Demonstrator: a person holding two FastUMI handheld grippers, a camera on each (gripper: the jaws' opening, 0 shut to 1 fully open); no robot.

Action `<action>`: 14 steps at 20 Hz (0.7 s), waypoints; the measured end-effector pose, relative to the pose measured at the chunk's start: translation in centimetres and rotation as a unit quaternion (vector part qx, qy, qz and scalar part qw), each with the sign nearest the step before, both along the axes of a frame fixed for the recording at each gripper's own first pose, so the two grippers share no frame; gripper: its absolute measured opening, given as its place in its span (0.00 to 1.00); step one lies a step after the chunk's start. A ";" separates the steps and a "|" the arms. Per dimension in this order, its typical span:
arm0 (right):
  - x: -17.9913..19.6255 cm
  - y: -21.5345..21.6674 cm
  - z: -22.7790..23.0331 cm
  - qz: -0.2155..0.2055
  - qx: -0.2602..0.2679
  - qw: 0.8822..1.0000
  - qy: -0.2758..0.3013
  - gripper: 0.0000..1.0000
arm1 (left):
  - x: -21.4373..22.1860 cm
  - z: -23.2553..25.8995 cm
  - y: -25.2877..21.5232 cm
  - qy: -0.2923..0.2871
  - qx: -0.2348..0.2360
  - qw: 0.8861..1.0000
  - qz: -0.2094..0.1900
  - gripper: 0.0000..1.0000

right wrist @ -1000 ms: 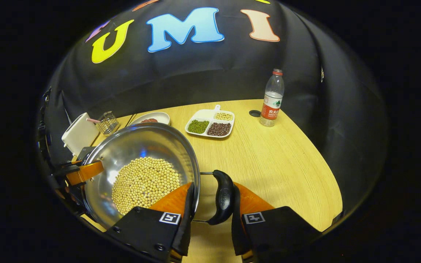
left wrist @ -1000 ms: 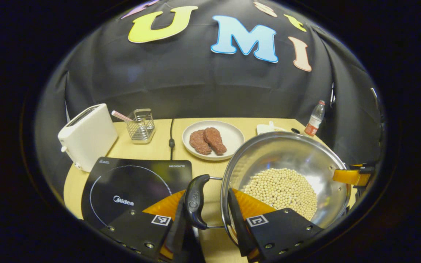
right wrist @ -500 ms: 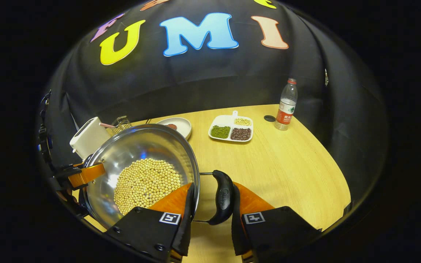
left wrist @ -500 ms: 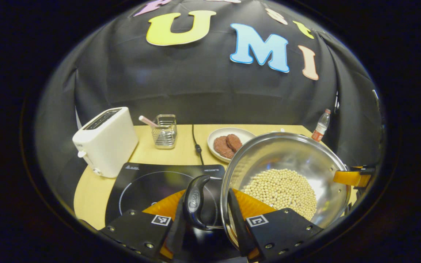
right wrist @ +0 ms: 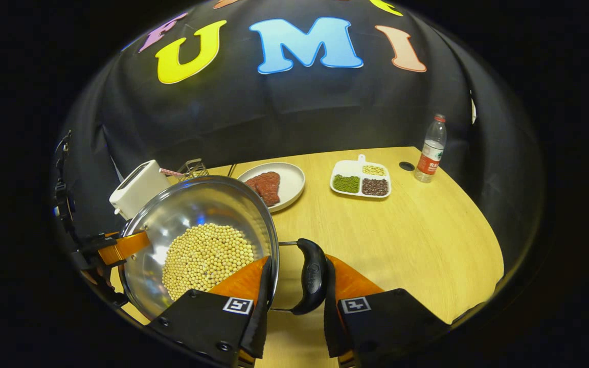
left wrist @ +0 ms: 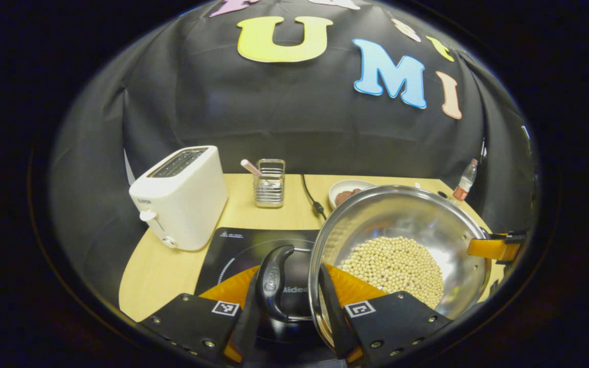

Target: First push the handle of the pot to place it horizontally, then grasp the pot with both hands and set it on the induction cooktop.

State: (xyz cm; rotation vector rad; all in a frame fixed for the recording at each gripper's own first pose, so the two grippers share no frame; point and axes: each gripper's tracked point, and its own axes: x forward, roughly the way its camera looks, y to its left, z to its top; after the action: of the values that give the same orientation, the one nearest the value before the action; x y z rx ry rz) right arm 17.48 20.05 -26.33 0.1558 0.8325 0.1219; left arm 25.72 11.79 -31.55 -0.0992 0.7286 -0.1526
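Both grippers, the left gripper (left wrist: pixel 294 306) and right gripper (right wrist: pixel 294 301), stay clamped on the pot's (left wrist: pixel 402 240) side handles, and in the last second the pot (full of beans) has travelled left, now partly above the cooktop (left wrist: pixel 238 245), so lowering looks close.

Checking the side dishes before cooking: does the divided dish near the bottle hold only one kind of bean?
No: the divided dish holds green, dark and pale beans in separate compartments.
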 end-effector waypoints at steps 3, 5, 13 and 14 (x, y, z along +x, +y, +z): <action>0.6 2.5 -0.2 0.007 0.004 1.000 0.000 0.45 | 0.7 -0.4 2.5 0.000 0.003 1.000 0.006 0.59; 1.0 4.1 -0.4 0.011 0.008 1.000 0.001 0.48 | 1.2 -0.8 4.2 -0.001 0.009 1.000 0.008 0.56; 3.2 9.2 -1.2 0.028 0.019 0.999 0.001 0.44 | 2.9 -2.3 9.6 0.003 0.015 0.999 0.031 0.59; 3.4 9.6 -1.3 0.031 0.019 0.999 0.000 0.45 | 2.9 -2.5 10.1 0.006 0.014 0.999 0.034 0.60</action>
State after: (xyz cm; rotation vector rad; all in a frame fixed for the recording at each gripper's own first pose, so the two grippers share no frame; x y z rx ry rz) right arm 20.87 29.65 -27.62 0.1652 0.8351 0.1961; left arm 28.63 21.91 -34.06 -0.0990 0.7381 -0.0771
